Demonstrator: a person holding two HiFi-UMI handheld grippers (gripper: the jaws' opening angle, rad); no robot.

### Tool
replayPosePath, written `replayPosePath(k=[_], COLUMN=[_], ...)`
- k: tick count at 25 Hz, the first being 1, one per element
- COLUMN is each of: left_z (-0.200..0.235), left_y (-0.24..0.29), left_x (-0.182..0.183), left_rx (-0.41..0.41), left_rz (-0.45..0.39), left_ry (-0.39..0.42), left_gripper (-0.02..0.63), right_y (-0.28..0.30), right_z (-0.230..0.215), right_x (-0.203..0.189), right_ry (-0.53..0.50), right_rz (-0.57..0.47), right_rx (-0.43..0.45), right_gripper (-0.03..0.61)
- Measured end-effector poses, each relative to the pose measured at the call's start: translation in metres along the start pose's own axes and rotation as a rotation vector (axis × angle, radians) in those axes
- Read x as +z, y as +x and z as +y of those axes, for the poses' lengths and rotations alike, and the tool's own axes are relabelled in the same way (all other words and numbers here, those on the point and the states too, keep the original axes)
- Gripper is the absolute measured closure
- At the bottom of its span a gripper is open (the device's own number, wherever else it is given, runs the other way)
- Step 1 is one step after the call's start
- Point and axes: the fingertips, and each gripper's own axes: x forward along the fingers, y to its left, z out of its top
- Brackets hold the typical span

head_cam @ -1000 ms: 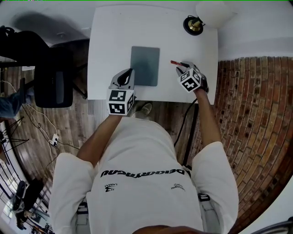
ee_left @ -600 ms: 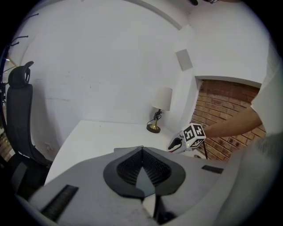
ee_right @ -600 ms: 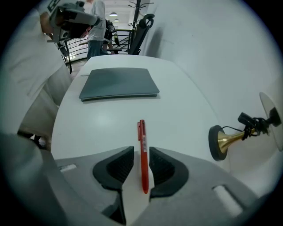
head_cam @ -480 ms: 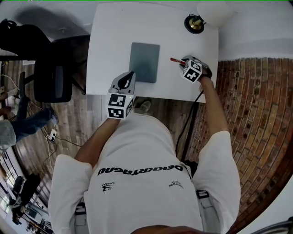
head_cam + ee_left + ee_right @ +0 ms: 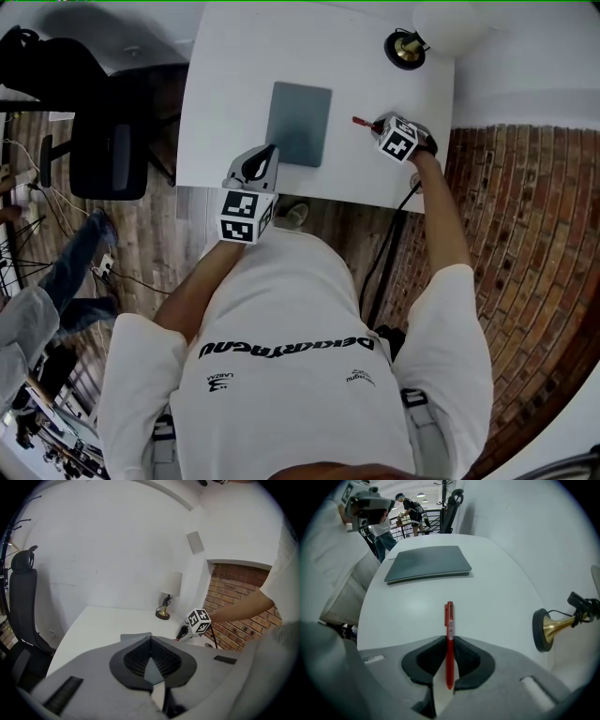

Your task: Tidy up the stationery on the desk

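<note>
A red pen (image 5: 449,634) sticks forward out of my right gripper (image 5: 449,645), whose jaws are shut on it. In the head view that pen (image 5: 361,122) points left from the right gripper (image 5: 378,127) over the white desk (image 5: 234,75), right of a grey notebook (image 5: 298,123). The notebook (image 5: 425,562) lies flat ahead of the pen. My left gripper (image 5: 265,157) hovers at the desk's near edge, by the notebook's lower left corner. Its jaws (image 5: 151,645) are shut with nothing between them.
A lamp with a brass base (image 5: 406,49) stands at the desk's far right corner, close to my right gripper (image 5: 547,630). A black office chair (image 5: 108,159) sits left of the desk. A brick wall (image 5: 525,234) runs along the right. People stand at the far left.
My right gripper has lifted slightly away from me with the red pen still in it. The left gripper has barely moved.
</note>
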Motion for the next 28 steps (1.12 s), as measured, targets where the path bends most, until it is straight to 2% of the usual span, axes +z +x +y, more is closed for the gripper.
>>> replayPosePath(k=[3,5,7,11,16,22,25,28], left_z=[-0.003,-0.004,-0.004,-0.003,-0.001,-0.002,-0.003,-0.004], left_y=[0.0,0.0,0.0,-0.002,-0.003,-0.005,-0.005,-0.007], left_x=[0.001,0.002,0.003,0.005,0.006,0.007,0.006,0.005], left_rx=[-0.004,-0.005,-0.005,-0.008,-0.003,-0.004,-0.003,-0.002], left_rz=[-0.004,-0.008,-0.01,-0.014,-0.017,-0.02,-0.019,-0.018], left_ry=[0.009,0.013,0.014,0.018,0.023,0.038,0.053,0.06], left_gripper=[0.615,0.615,0.615,0.615,0.615,0.615,0.615,0.615], right_y=[-0.003,-0.008,-0.014,-0.033,-0.041,-0.039,-0.033,-0.029], right_z=[-0.001,-0.005,-0.011,-0.016,-0.014,0.003,0.012,0.017], right_x=[0.001,0.005,0.008,0.017,0.027,0.044,0.054,0.065], right_ry=[0.028,0.095,0.214,0.517,0.81,1.139,1.26,1.314], right_rz=[-0.004,-0.03,-0.082,-0.206,-0.327,-0.422,-0.449,-0.466], right_rx=[-0.002,-0.002,-0.011,-0.016,0.0,0.087,0.127,0.146], right_gripper=[0.528,0.528,0.528,0.528,0.526,0.526,0.526,0.526])
